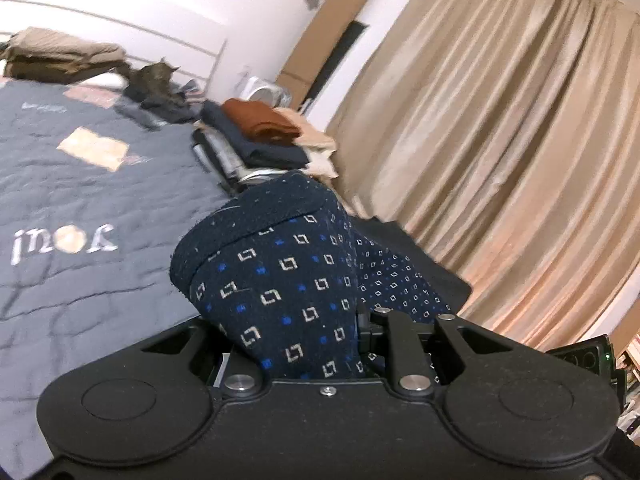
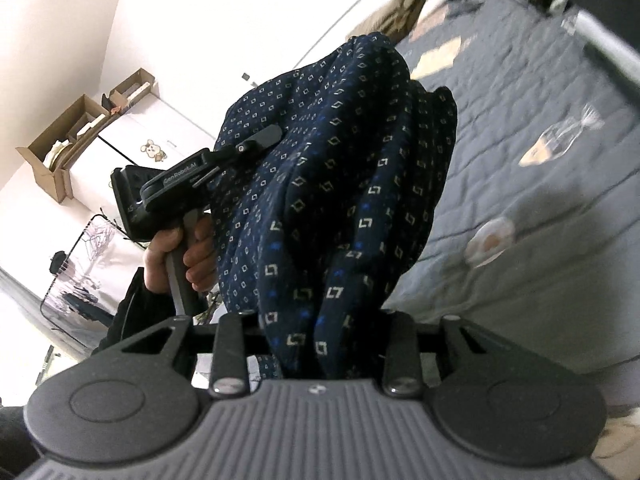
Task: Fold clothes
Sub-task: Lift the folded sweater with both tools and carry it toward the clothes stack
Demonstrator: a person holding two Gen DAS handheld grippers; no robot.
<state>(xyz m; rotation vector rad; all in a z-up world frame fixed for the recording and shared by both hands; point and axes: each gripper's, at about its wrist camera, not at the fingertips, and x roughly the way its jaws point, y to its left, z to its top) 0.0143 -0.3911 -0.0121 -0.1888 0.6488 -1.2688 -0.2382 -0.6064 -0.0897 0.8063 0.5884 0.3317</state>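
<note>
A navy garment (image 1: 280,272) with small white squares and blue dots hangs bunched above the grey quilted bed (image 1: 80,184). My left gripper (image 1: 304,332) is shut on one bunch of it, and the cloth hides its fingertips. In the right wrist view the same garment (image 2: 340,168) drapes in thick folds out of my right gripper (image 2: 320,320), which is shut on it. That view also shows my left gripper (image 2: 256,142) to the left, held by a hand (image 2: 180,248) and clamped on the cloth's edge. Both grippers hold the garment up off the bed (image 2: 520,184).
A stack of folded clothes (image 1: 260,132) with a rust-coloured piece on top sits at the bed's far right edge. A cat (image 1: 158,80) lies beyond it, near folded beige items (image 1: 60,52). Beige curtains (image 1: 500,140) hang on the right. Cardboard boxes (image 2: 68,140) top a white cabinet.
</note>
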